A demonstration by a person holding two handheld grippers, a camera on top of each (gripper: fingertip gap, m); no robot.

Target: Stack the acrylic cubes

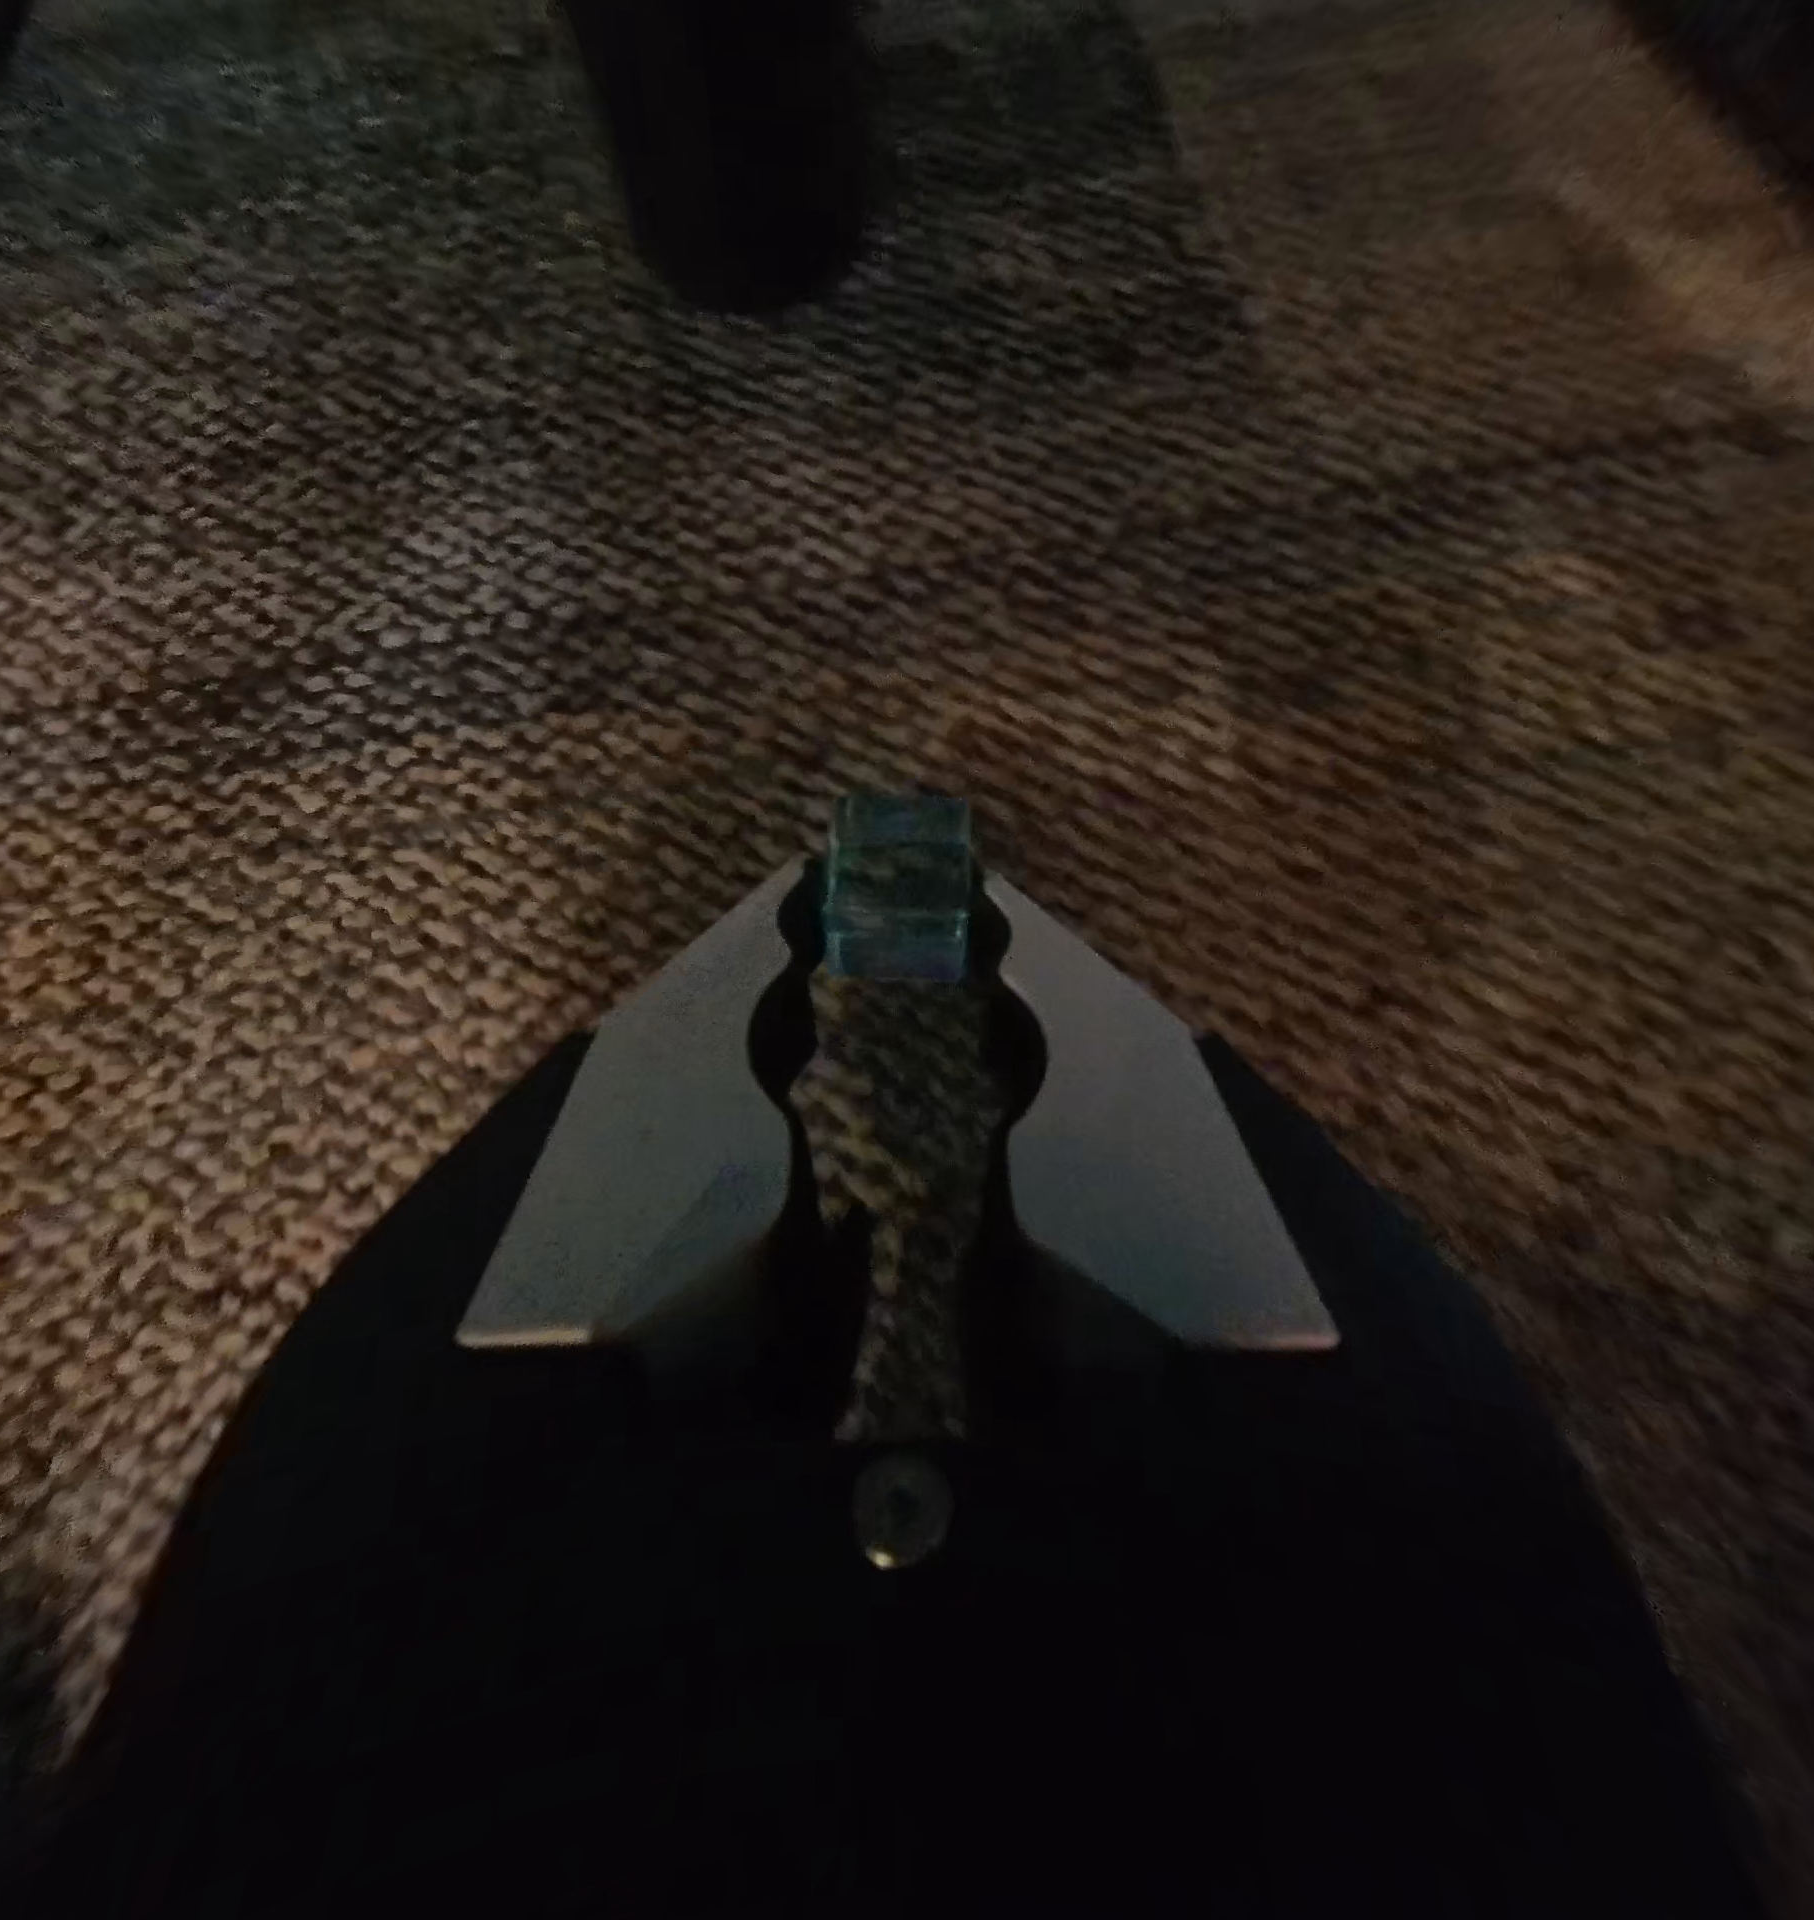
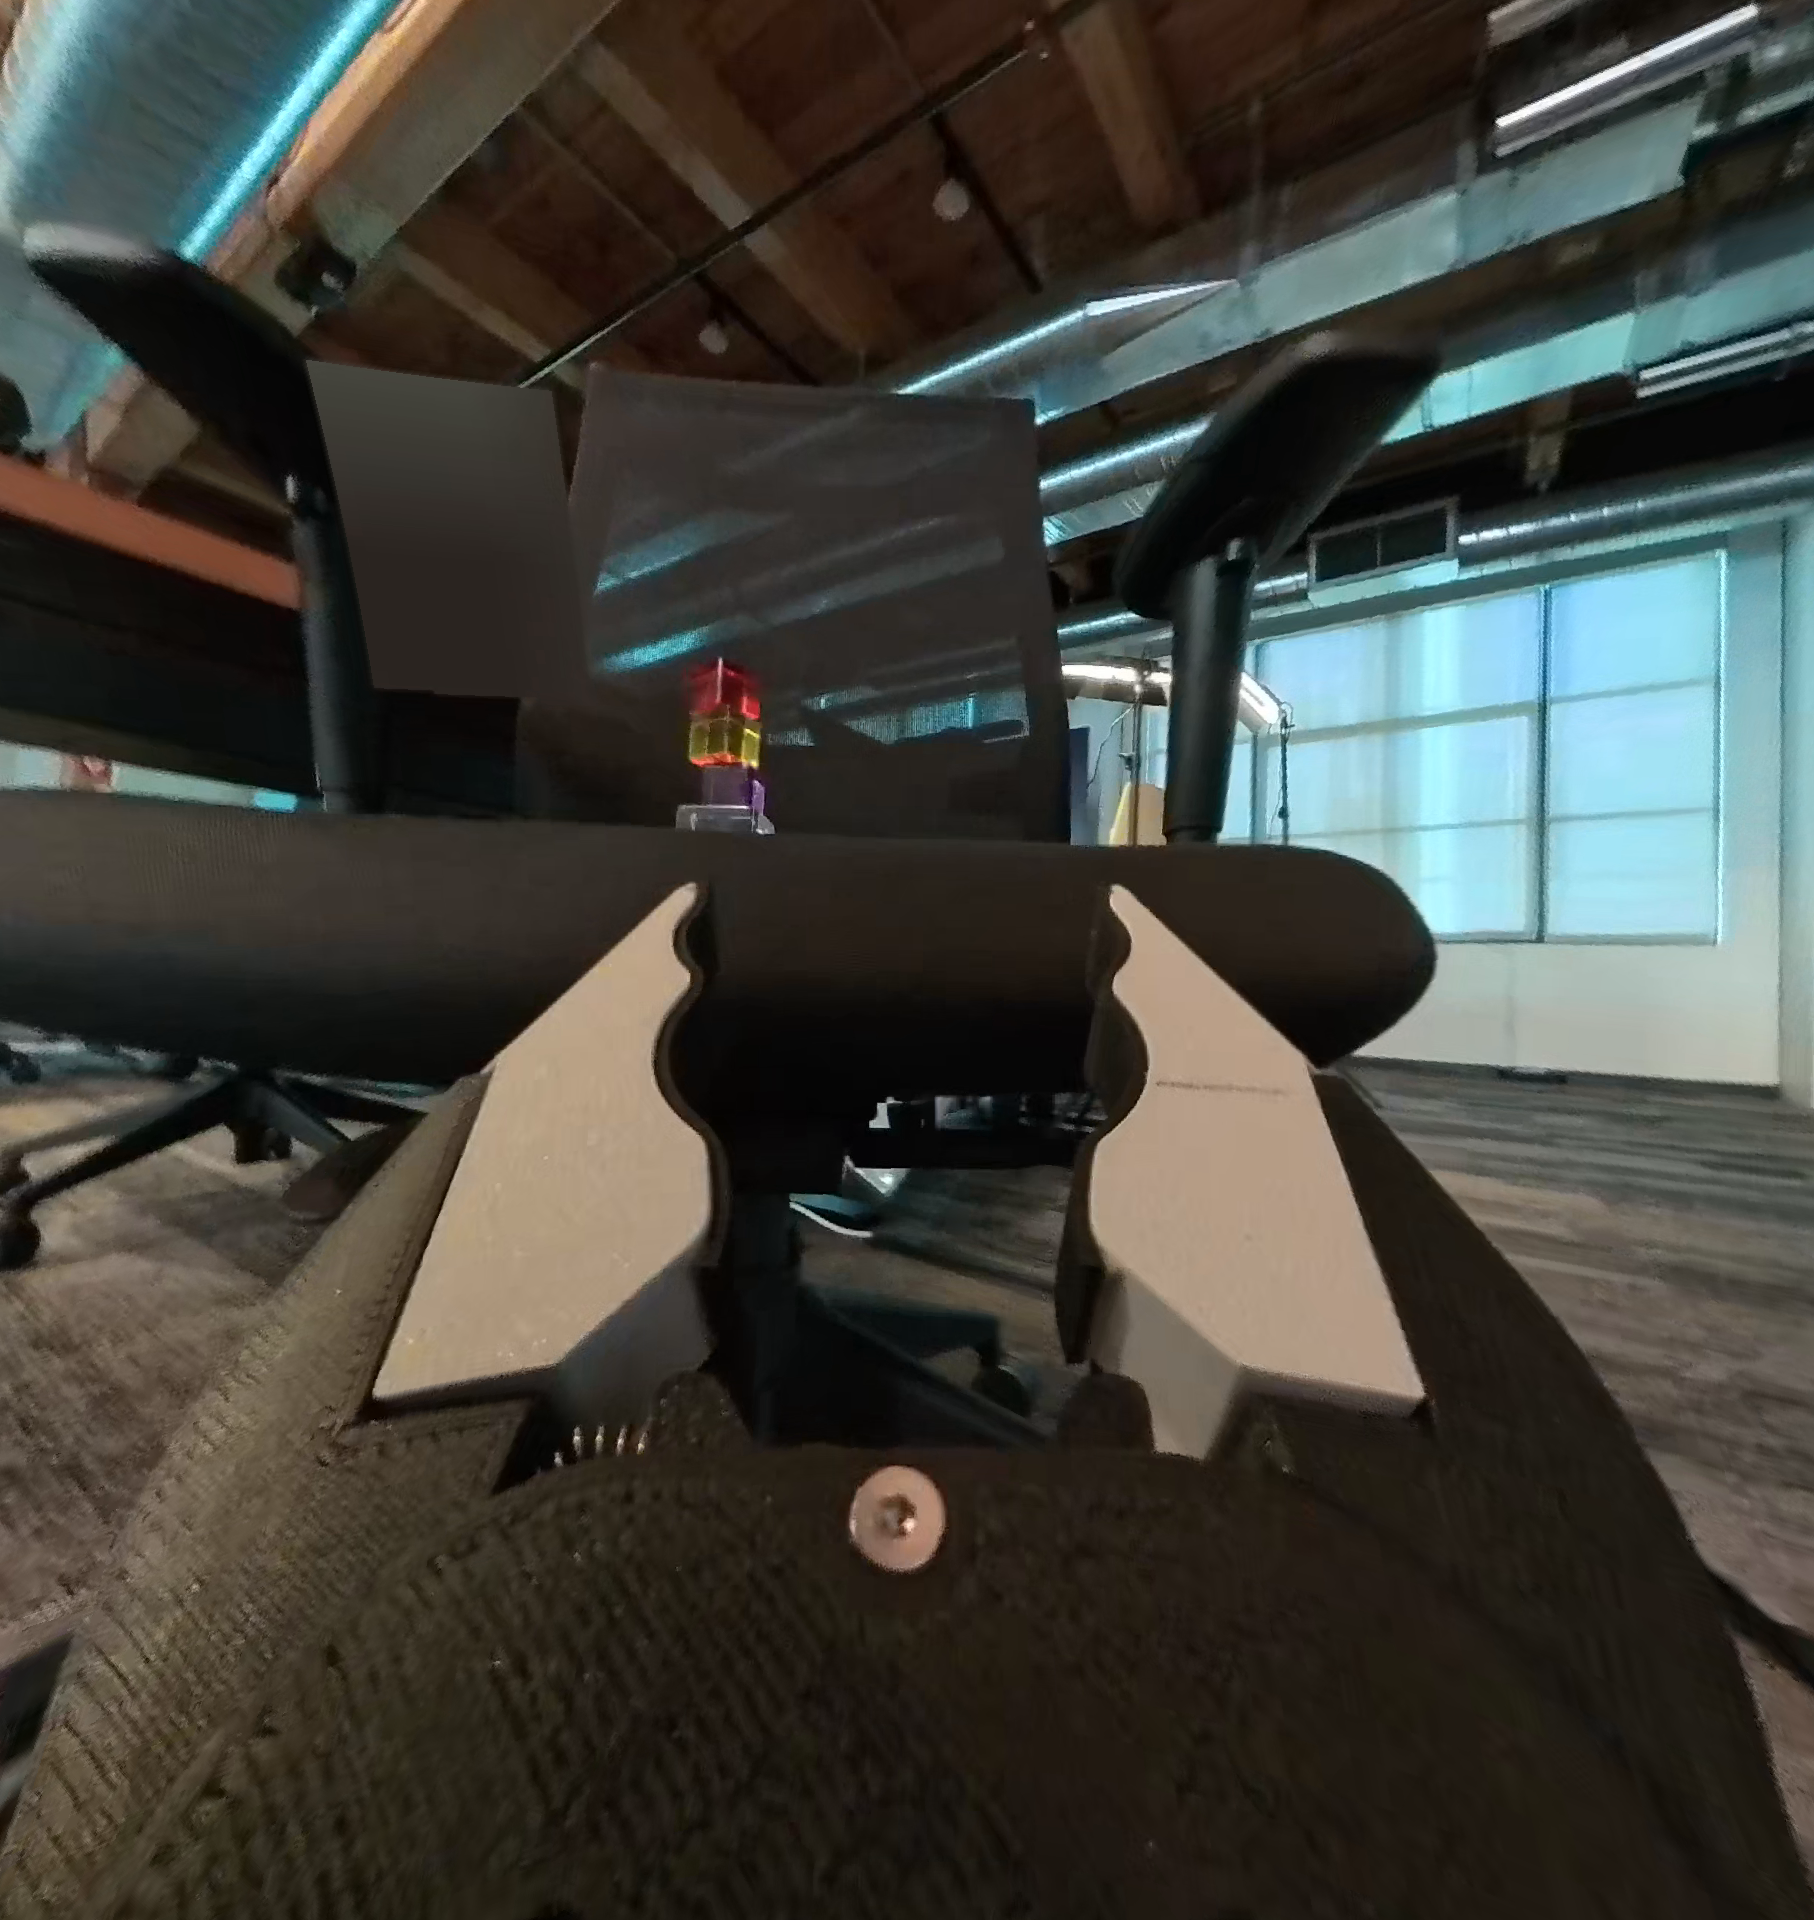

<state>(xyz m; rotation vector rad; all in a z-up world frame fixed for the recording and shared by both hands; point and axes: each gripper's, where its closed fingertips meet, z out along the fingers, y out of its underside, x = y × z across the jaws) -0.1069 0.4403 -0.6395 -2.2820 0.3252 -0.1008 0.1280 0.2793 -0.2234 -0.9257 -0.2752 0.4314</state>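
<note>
In the left wrist view, my left gripper (image 1: 901, 904) is shut on a small see-through blue-green cube (image 1: 901, 888). Both fingertips press its sides, low over brown woven carpet (image 1: 467, 623). In the right wrist view, my right gripper (image 2: 903, 935) is open and empty. It sits low in front of the front edge of a black office chair seat (image 2: 674, 914). On that seat stands a small stack of see-through cubes (image 2: 724, 753): red on top, then yellow, then purple, then a clear one at the bottom. The stack is beyond my right fingertips and apart from them.
A dark rounded object (image 1: 742, 156) stands on the carpet ahead of the left gripper. The chair has a mesh back (image 2: 809, 540), two armrests (image 2: 1287, 436) and a wheeled base (image 2: 155, 1132). Large windows (image 2: 1505, 748) are at the right, over carpeted floor.
</note>
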